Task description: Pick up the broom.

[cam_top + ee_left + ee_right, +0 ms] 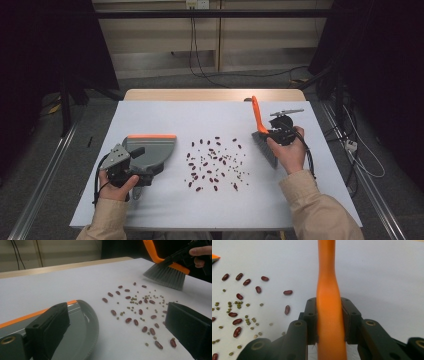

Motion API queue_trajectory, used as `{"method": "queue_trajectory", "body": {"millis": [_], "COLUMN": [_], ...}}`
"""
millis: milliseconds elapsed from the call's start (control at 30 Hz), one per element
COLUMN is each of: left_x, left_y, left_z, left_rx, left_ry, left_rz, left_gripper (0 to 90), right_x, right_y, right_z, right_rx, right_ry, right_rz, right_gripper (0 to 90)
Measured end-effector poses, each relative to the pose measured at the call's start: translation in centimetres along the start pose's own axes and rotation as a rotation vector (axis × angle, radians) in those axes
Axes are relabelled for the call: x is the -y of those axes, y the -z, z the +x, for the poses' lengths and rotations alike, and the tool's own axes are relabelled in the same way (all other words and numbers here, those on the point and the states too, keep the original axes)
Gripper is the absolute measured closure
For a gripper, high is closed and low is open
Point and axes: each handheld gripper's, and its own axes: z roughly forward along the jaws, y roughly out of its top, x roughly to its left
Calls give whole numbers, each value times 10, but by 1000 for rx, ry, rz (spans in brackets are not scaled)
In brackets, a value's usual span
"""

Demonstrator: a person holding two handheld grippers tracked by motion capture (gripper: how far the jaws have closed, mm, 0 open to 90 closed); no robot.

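Dark red beans (215,162) and small green ones (136,300) lie scattered mid-table on the white sheet (210,117). My right gripper (265,133) is shut on the orange handle (325,270) of a hand brush. The brush's grey bristles (266,149) hang just right of the beans, and they appear again, as bristles (166,276), in the left gripper view. A grey dustpan (150,150) with an orange lip (151,136) lies left of the beans. My left gripper (140,164) sits at the dustpan's rear, with its jaws wide apart. One jaw is over the dustpan (82,322), the other over bare sheet.
The sheet covers a wooden table (215,94) whose far edge shows beyond it. Cables (350,145) lie on the floor to the right, and metal rails (45,175) run along the left. Bare sheet surrounds the beans in front and behind.
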Motion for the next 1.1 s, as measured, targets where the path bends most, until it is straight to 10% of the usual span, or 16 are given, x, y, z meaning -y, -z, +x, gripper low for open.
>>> {"method": "queue_trajectory", "body": {"millis": [1100], "left_x": [0], "left_y": [1], "left_z": [-2], "left_rx": [-3], "left_ry": [-12], "left_rz": [1], "left_gripper": [55], "right_x": [21], "right_y": [21], "right_z": [6], "right_rx": [18], "right_ry": [72], "right_rz": [-17], "right_gripper": [532]}}
